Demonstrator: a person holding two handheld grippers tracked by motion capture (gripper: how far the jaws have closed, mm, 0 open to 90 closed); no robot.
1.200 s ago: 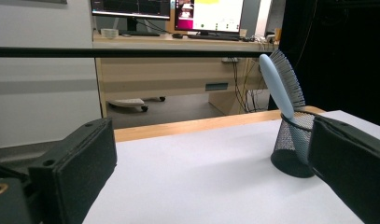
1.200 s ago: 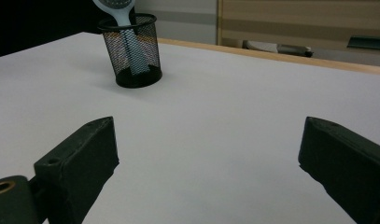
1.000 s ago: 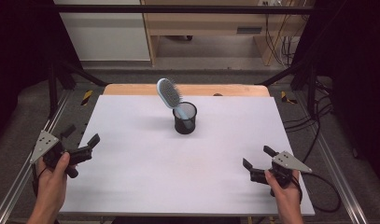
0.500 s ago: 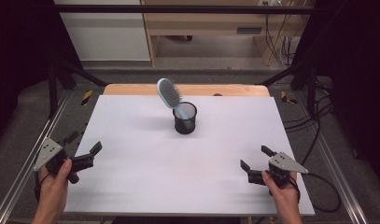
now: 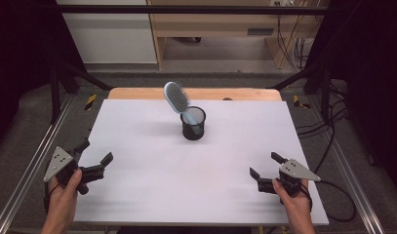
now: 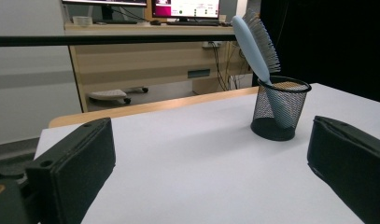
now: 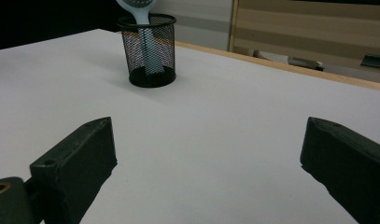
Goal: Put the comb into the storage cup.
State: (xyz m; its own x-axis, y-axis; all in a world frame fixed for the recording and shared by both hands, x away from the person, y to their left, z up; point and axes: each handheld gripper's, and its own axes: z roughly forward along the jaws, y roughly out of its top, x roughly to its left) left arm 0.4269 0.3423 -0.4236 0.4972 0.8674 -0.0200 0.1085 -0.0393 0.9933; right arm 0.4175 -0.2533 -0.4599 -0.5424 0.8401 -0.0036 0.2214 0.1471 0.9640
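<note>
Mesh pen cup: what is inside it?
A light blue hairbrush stands handle-down in the mesh pen cup, head leaning out. The mesh blurs the cup's bottom, so anything else inside cannot be told.

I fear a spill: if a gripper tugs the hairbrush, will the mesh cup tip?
Probably. The hairbrush leans out of the mesh cup, head high above the rim, so a sideways tug could lever it over. The cup looks light; lifting straight up seems safer.

A lab or office test room: an aluminium-framed white tabletop point(image 5: 137, 195) stands walled by black curtains, with loose cables point(image 5: 288, 39) at 1 o'clock and computer monitors point(image 6: 185, 8) on a wooden desk point(image 6: 145, 51) at 12.
</note>
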